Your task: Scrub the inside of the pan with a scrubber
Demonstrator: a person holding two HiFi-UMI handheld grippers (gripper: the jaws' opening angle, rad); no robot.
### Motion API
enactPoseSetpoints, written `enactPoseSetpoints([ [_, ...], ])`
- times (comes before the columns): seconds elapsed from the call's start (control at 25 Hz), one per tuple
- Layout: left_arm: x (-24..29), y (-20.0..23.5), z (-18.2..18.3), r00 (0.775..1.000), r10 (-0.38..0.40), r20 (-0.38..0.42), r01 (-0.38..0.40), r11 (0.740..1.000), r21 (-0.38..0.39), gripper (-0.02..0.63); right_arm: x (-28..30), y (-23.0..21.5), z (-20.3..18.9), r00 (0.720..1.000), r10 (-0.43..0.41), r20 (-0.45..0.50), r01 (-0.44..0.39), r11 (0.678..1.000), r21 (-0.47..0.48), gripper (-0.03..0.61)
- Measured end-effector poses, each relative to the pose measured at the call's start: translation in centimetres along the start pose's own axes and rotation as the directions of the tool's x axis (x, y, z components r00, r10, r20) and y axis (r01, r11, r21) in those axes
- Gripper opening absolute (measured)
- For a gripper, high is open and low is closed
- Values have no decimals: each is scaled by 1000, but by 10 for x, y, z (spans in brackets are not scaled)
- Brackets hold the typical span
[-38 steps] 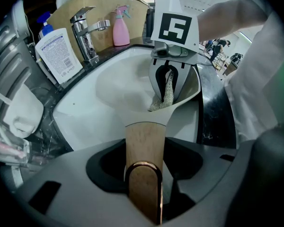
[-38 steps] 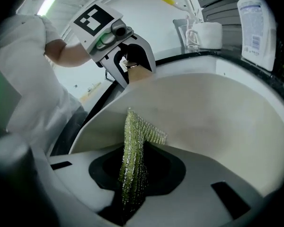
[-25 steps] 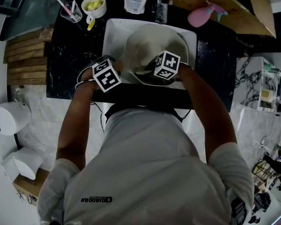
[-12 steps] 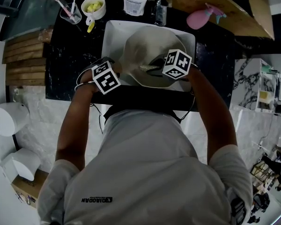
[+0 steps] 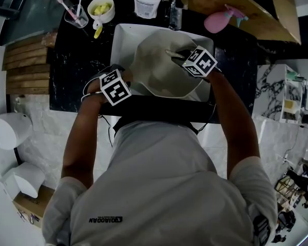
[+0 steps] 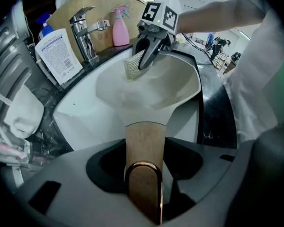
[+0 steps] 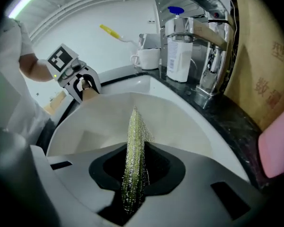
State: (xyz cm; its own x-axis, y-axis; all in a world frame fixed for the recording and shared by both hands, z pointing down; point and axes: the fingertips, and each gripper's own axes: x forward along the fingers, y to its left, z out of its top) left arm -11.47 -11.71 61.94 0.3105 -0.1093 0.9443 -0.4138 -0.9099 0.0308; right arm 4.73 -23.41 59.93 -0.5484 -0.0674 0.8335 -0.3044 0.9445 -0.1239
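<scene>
A cream pan [image 5: 161, 73] is held tilted over the white sink [image 5: 122, 35]. My left gripper [image 5: 129, 77] is shut on the pan's wooden handle [image 6: 144, 143], at the pan's near left. My right gripper [image 5: 178, 55] is shut on a yellow-green mesh scrubber [image 7: 135, 148], which stands edge-on between the jaws. The scrubber [image 6: 132, 66] touches the inside of the pan [image 6: 154, 86] near its far rim. In the right gripper view the pan's pale inner wall [image 7: 109, 119] spreads ahead, with the left gripper [image 7: 83, 85] at its far edge.
A chrome faucet [image 6: 85, 30] stands behind the sink with a white soap bottle [image 6: 59, 51] and a pink spray bottle [image 6: 119, 27] beside it. A mug [image 7: 149, 58], a cup of toothbrushes [image 5: 74, 12] and a bowl [image 5: 101, 6] sit on the black counter [image 5: 77, 55].
My right gripper has carried the scrubber across the pan's inside from the near side to the far right rim. The left gripper and the pan handle have barely shifted.
</scene>
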Motion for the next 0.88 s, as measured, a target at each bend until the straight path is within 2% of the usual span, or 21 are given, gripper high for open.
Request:
enactPoseSetpoints([
  [0.08,0,0,0,1000,1,-1,-1,1000,0,232,0,-14,-5,996,-78,-42,75,995,-62,87],
  [0.16,0,0,0,1000,0,-1,0,1000,0,232,1,-22,-7,984,-152,-89,137,977,-162,87],
  [0.28,0,0,1,1000,-2,0,2,1000,-1,232,4,-29,-11,957,-247,-152,191,930,-313,87],
  [0.4,0,0,1,1000,-3,0,3,1000,-2,232,13,-37,-16,929,-320,-187,221,883,-415,87],
  [0.48,0,0,0,1000,-5,-1,5,1000,-3,232,20,-37,-21,911,-355,-210,217,846,-487,87],
  [0.68,0,-1,1,1000,-8,0,8,1000,-4,232,39,-33,-38,853,-434,-290,137,723,-677,87],
  [0.76,0,-1,1,1000,-8,0,8,1000,-5,232,43,-32,-43,841,-441,-313,112,708,-697,87],
  [0.88,0,-1,1,1000,-9,1,9,1000,-5,232,46,-29,-51,837,-421,-348,77,722,-688,87],
])
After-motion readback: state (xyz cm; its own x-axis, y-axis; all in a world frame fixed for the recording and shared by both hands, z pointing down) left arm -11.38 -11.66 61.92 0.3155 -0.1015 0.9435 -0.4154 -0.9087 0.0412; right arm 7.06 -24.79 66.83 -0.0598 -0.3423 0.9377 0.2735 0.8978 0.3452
